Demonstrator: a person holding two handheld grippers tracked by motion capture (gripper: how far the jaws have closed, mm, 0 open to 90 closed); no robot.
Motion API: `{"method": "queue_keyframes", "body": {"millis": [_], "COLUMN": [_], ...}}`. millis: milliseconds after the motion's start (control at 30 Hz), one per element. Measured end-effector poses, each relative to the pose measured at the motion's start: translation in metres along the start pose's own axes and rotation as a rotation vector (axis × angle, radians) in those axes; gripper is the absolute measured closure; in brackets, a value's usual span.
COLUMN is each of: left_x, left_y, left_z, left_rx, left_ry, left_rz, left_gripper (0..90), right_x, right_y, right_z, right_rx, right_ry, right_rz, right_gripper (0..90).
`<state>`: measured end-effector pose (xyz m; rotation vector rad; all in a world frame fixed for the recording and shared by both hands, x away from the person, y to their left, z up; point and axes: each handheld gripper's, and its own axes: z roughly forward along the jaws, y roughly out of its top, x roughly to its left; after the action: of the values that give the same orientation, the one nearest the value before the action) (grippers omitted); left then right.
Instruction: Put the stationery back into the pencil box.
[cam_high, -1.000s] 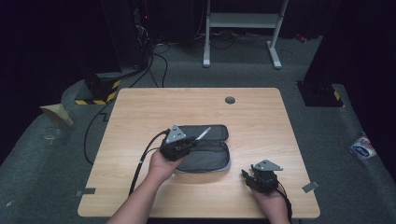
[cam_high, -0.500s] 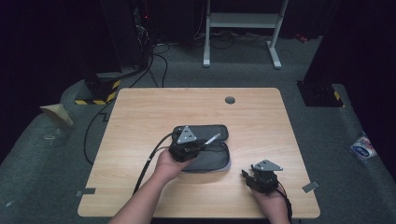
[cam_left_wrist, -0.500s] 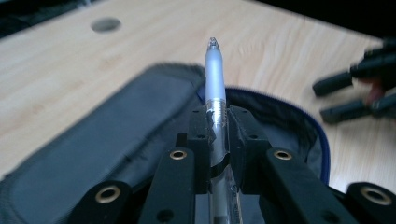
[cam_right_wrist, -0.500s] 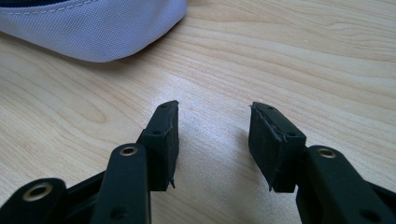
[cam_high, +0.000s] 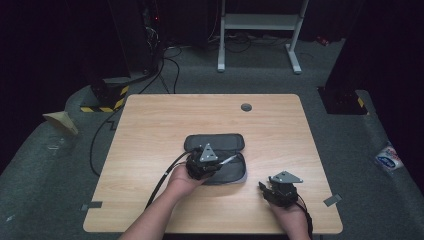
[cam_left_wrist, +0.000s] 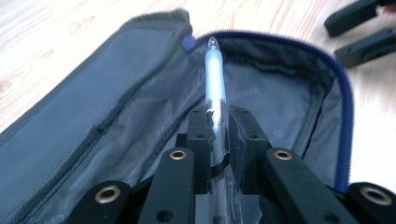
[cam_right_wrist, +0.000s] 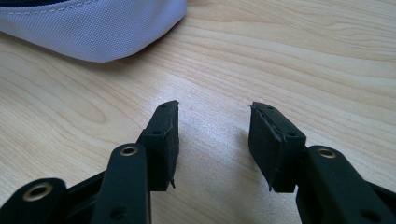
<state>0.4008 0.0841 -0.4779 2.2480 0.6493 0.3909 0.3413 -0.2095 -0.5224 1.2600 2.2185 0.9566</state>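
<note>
A dark grey pencil case (cam_high: 216, 155) lies unzipped in the middle of the wooden table (cam_high: 150, 125), its lid folded back. My left gripper (cam_high: 220, 163) hovers over the case's open half, shut on a silver pen (cam_high: 227, 160). In the left gripper view the pen (cam_left_wrist: 215, 74) juts out between the pads, its tip over the case's lining (cam_left_wrist: 280, 107) near the blue zip (cam_left_wrist: 344, 116). My right gripper (cam_high: 263, 189) rests low at the front right of the table. In its own view the right gripper (cam_right_wrist: 214, 140) stands open over bare wood, short of the case's corner (cam_right_wrist: 93, 28).
A round grommet (cam_high: 246, 107) sits in the table near its far edge. Cables (cam_high: 170, 65) and a white stand (cam_high: 260, 25) lie on the floor beyond. The other gripper's black jaws (cam_left_wrist: 359, 28) show at the top right of the left gripper view.
My left gripper has carried the pen to the right and downward, from the case's left end to over its open half. The right gripper has kept still.
</note>
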Motion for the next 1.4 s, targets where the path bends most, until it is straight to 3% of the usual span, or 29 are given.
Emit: {"method": "queue_keyframes", "body": {"millis": [433, 500, 1000, 1200, 1400], "left_x": [-0.002, -0.001, 0.004, 0.008, 0.012], "left_y": [-0.001, 0.000, 0.002, 0.003, 0.003], "left_z": [0.003, 0.000, -0.007, -0.014, -0.023], "left_rx": [0.027, 0.011, -0.031, -0.065, -0.090], "left_ry": [0.011, 0.010, 0.020, 0.016, 0.041], "left_rz": [0.014, 0.003, -0.045, -0.093, -0.135], "left_gripper": [77.5, 67.6, 61.8, 54.7, 47.0], "right_x": [0.000, 0.000, 0.000, 0.000, 0.000], "right_y": [0.000, 0.000, 0.000, 0.000, 0.000], "right_z": [0.000, 0.000, 0.000, 0.000, 0.000], "right_rx": [-0.002, -0.001, -0.001, -0.001, -0.002], "right_ry": [-0.001, -0.001, -0.001, -0.001, -0.001], "right_rz": [-0.001, 0.000, 0.000, 0.000, -0.001], "right_gripper": [52.7, 52.6, 52.7, 52.7, 52.7]}}
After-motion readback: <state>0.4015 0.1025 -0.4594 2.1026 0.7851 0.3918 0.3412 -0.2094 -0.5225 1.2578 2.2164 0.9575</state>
